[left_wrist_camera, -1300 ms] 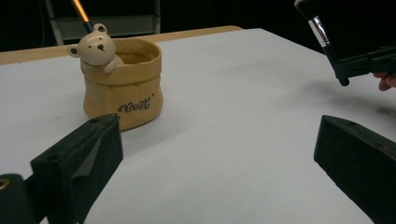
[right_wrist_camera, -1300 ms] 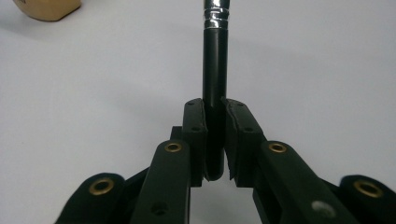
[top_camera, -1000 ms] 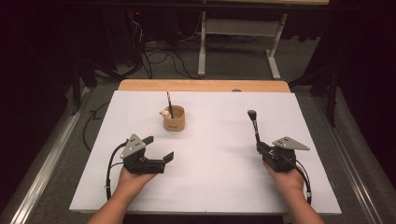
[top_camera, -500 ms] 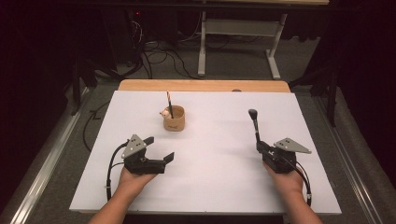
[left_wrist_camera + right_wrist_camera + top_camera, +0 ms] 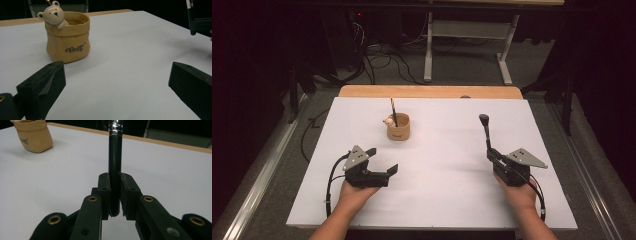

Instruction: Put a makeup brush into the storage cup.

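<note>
1. Black jaws of the right gripper (image 5: 115, 195) clench the lower end of a black pen-like tool (image 5: 115, 165) — a silver ring sits high on its barrel, and its rounded butt hangs just below the pads in the right gripper view.
2. Seen from the high view, that right gripper (image 5: 492, 155) sits near the tabletop's right edge, toward the near side, held by the right hand (image 5: 519, 195), with the tool (image 5: 485, 131) standing nearly upright above it and its bulbous top pointing away from the person.
3. On the other side, the left hand (image 5: 352, 196) holds the left gripper (image 5: 382, 161) near the tabletop's near-left part; its jaws are spread wide with nothing between them, which the left gripper view confirms — bare white surface lies between the two black jaws.
4. Farther back, left of the middle of the white tabletop (image 5: 442, 200), stands a tan pot (image 5: 398, 128) shaped like a small sack, well apart from both grippers.
5. A little bear figure (image 5: 54, 15) leans over the pot's (image 5: 67, 37) rim, and the word "Best" is written on its side.
6. A thin stick-like thing (image 5: 393, 111) stands up out of the pot, slightly tilted.
7. Beyond the far edge, a strip of wood (image 5: 432, 92) shows under the white surface.
</note>
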`<state>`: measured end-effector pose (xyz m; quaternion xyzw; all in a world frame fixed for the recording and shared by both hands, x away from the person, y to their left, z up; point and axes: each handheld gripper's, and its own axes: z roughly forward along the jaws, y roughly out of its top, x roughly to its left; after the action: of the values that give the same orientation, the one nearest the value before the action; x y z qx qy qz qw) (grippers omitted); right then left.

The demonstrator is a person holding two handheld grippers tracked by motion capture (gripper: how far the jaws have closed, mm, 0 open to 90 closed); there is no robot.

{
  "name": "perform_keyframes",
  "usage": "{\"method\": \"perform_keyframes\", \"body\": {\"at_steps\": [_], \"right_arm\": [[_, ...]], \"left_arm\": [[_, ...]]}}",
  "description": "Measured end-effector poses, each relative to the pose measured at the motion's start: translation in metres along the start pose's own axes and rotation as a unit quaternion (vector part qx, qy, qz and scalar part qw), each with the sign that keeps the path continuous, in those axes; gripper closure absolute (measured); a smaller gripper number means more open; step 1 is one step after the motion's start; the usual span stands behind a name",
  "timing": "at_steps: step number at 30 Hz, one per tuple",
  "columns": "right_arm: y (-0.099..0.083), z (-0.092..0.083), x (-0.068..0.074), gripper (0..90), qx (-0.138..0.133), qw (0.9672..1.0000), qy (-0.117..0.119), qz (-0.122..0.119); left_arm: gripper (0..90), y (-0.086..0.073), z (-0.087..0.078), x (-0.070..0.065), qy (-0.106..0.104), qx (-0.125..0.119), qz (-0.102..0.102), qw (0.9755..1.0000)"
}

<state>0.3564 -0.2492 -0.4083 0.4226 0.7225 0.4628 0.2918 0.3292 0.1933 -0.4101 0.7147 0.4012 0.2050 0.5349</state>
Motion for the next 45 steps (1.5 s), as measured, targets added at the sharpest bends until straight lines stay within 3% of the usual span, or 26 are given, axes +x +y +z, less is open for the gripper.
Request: {"method": "perform_keyframes", "body": {"at_steps": [16,20,29,40,45], "right_arm": [[0.005,0.003,0.007,81.6,-0.024,0.9996,0.016,0.003],[0.014,0.004,0.014,81.5,-0.034,0.9989,0.029,-0.01],[0.026,0.014,0.022,81.6,-0.049,0.9979,0.036,-0.022],[0.034,0.023,0.04,81.6,-0.058,0.9961,0.058,-0.032],[0.035,0.024,0.05,81.6,-0.063,0.9952,0.066,-0.037]], "left_arm": [[2.0,0.002,-0.003,0.002,-0.006,-0.012,-0.006,0.9999],[2.0,0.002,-0.002,0.002,-0.006,-0.013,-0.008,0.9999],[2.0,0.001,-0.002,0.002,-0.002,-0.008,-0.003,1.0],[2.0,0.002,-0.002,0.0,-0.007,-0.01,-0.008,0.9999],[2.0,0.004,-0.002,-0.004,-0.01,-0.014,0.0,0.9999]]}}
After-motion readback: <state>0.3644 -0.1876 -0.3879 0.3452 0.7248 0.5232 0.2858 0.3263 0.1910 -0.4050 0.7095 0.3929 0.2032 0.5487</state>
